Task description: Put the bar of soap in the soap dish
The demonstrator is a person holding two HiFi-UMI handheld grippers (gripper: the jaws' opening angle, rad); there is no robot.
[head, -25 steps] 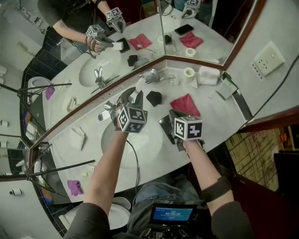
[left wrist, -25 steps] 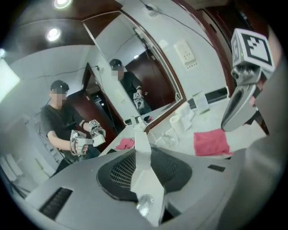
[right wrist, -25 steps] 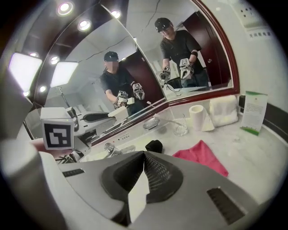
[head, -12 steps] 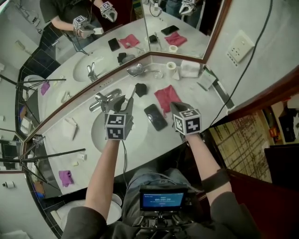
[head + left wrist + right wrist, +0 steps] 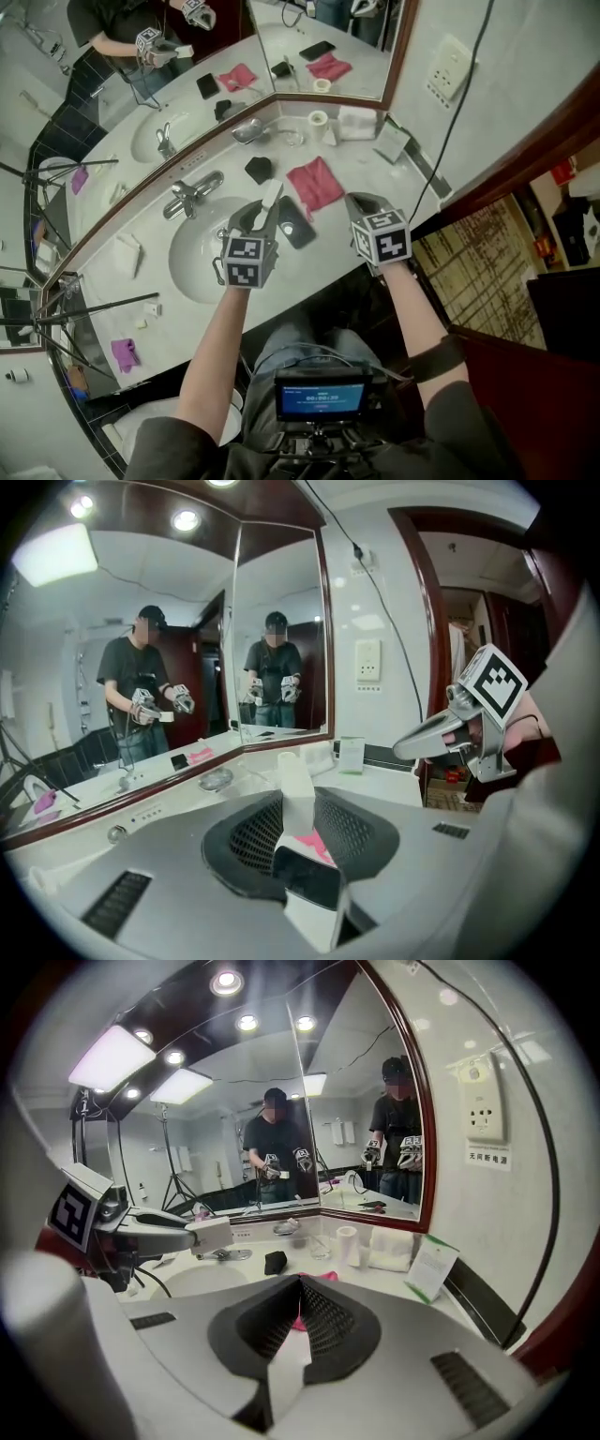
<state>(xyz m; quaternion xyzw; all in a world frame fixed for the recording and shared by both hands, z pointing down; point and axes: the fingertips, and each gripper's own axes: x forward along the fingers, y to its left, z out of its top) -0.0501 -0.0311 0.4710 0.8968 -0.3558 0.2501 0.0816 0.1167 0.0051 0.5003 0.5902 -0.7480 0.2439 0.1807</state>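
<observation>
My left gripper (image 5: 265,212) is shut on a white bar of soap (image 5: 271,197), which sticks up from between its jaws (image 5: 298,794). It hangs over the counter just right of the sink basin (image 5: 202,261), above a black phone (image 5: 294,227). The silver soap dish (image 5: 248,130) sits at the back against the mirror, well beyond the soap; it also shows in the left gripper view (image 5: 217,779). To the right, my right gripper (image 5: 360,202) hovers shut with nothing in it, and its jaws meet in its own view (image 5: 300,1321).
A pink cloth (image 5: 315,184) lies beside the phone, with a small black object (image 5: 258,169) behind it. The faucet (image 5: 192,195) stands left of them. A glass (image 5: 292,139), a paper roll (image 5: 318,120), a folded white towel (image 5: 356,122) and a card (image 5: 394,146) line the back corner.
Both grippers have moved right along the counter, from beside the faucet to over the phone and cloth. The soap has stayed in the left gripper throughout.
</observation>
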